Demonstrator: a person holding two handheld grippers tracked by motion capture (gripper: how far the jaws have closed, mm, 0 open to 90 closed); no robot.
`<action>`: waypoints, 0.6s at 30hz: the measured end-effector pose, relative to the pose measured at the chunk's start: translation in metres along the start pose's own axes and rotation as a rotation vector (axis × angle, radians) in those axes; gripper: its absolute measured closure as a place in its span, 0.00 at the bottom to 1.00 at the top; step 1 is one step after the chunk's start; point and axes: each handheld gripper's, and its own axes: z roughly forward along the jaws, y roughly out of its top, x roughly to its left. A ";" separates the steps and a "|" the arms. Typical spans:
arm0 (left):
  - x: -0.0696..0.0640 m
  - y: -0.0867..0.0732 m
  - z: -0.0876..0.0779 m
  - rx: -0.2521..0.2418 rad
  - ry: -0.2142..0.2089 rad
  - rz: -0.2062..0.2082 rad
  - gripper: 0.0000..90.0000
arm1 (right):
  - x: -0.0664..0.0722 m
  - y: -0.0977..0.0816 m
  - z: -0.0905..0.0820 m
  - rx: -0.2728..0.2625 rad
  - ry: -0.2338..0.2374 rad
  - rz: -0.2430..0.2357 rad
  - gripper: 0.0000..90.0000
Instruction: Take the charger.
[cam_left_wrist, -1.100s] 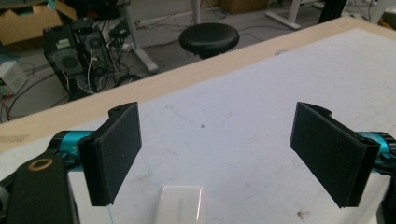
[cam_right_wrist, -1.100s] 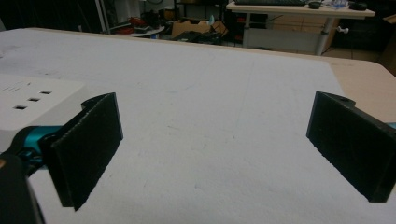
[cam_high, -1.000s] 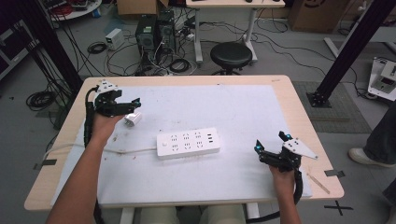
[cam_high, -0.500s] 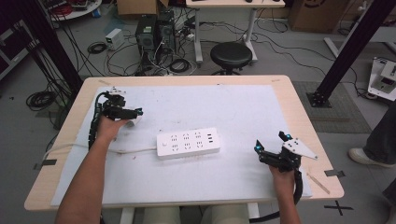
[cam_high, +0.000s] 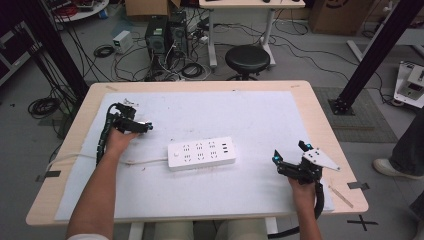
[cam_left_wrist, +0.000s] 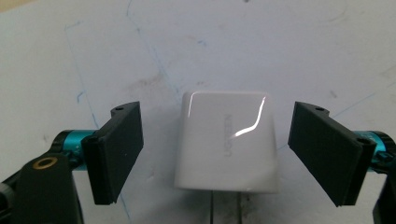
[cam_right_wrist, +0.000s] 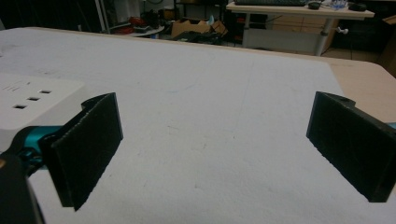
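- Jaws of the left gripper (cam_left_wrist: 217, 154) stood apart on either side of the white charger (cam_left_wrist: 227, 140), and they had just been closing in a little; a gap showed between each pad and the charger's flanks, so nothing was clamped.
- That charger lay flat on the white mat (cam_left_wrist: 280, 42) of the worktop, its glossy face up and its two metal prongs pointing back toward the gripper's own body.
- From the high view the left gripper (cam_high: 141, 126) sat low over the mat's left part, well apart from the power strip (cam_high: 201, 153), with the charger mostly hidden under it.
- Right gripper's jaws (cam_right_wrist: 212, 154) were also apart, with only bare mat between them; the power strip (cam_right_wrist: 28, 105) lay off to one side of that view.
- In the high view the right gripper (cam_high: 290, 153) waited near the right front corner of the worktop (cam_high: 325, 125), just past the strip's end.
- My reading was that the work was at its start: the charger was framed for a grasp but not yet picked up.
- Left to do, as I judged it: close on the charger, lift it, carry it over to the strip and push its prongs into a socket, perhaps with the right gripper steadying the strip.
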 end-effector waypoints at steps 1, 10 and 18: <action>0.000 0.000 0.000 0.000 0.000 0.000 0.20 | 0.000 0.000 0.000 0.000 0.000 0.000 0.04; -0.002 -0.006 0.004 0.003 -0.005 0.030 0.35 | 0.000 0.000 0.000 0.000 -0.001 0.003 0.04; -0.003 -0.008 0.003 -0.010 -0.031 0.036 0.47 | 0.000 0.000 0.000 0.000 -0.001 0.002 0.04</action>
